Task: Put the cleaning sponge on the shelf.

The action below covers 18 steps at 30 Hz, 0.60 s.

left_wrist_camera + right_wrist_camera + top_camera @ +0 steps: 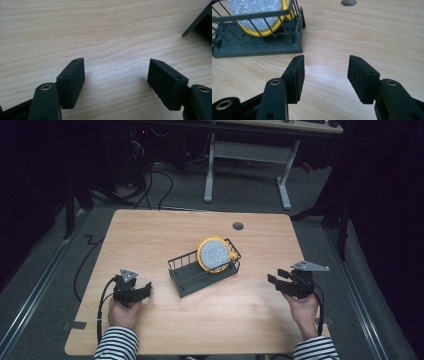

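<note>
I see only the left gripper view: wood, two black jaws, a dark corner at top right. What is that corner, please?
Observer: It is the dark wire basket in the middle of the table.
Operator: Is something inside it?
Observer: Yes, a round yellow sponge with a silver glitter face leans on the basket's right end.
Operator: And the right gripper?
Observer: The right gripper is open, with nothing between its jaws, pointing at the basket from the right side.
</note>
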Motion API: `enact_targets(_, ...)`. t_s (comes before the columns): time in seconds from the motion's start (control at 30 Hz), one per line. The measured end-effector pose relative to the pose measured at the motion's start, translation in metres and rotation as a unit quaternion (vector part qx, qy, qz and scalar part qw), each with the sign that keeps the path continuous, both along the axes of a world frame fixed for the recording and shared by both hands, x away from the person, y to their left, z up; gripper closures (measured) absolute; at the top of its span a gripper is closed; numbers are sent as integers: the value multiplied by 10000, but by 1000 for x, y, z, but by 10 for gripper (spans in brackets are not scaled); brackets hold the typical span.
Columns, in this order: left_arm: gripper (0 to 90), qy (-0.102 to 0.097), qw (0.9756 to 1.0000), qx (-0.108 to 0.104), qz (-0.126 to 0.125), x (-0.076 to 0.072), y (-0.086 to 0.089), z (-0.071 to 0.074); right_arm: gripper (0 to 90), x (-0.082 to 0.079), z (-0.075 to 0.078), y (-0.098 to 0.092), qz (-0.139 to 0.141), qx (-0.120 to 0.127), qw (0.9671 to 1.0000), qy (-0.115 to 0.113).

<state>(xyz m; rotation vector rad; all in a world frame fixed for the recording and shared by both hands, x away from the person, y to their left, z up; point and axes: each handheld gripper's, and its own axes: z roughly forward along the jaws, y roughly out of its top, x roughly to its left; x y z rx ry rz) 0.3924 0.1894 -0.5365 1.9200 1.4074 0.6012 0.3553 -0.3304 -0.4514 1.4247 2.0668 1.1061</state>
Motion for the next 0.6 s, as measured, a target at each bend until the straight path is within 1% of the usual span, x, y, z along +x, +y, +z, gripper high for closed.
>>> enact_targets(0.07,306,0,10000,5,-1,0,0,0,471,-2,-6,-2,-78,68,9999,23)
enact_targets(0.1,306,0,10000,5,-1,0,0,0,471,-2,-6,-2,-78,68,9999,23)
enact_targets(0.13,306,3,10000,9,1,0,0,0,466,-3,-12,-4,-101,144,9998,62)
enact_targets(0.2,306,3,10000,13,0,0,0,0,464,-5,-17,-4,-128,175,9997,137)
enact_targets(0.4,305,4,10000,17,1,0,0,0,454,-8,-36,-3,-190,102,9995,232)
enact_targets(0.43,306,4,10000,17,1,0,0,0,454,-8,-36,-3,-190,102,9995,232)
enact_targets(0.47,305,3,10000,15,1,0,0,0,451,-9,-42,-2,-217,54,9994,271)
enact_targets(0.5,306,3,10000,15,1,0,0,0,451,-9,-42,-2,-217,54,9994,271)
enact_targets(0.53,305,5,10000,16,-2,0,0,0,447,-9,-49,-2,-242,24,9993,294)
enact_targets(0.6,305,2,10000,14,2,0,0,0,444,-10,-52,-2,-262,27,9992,303)
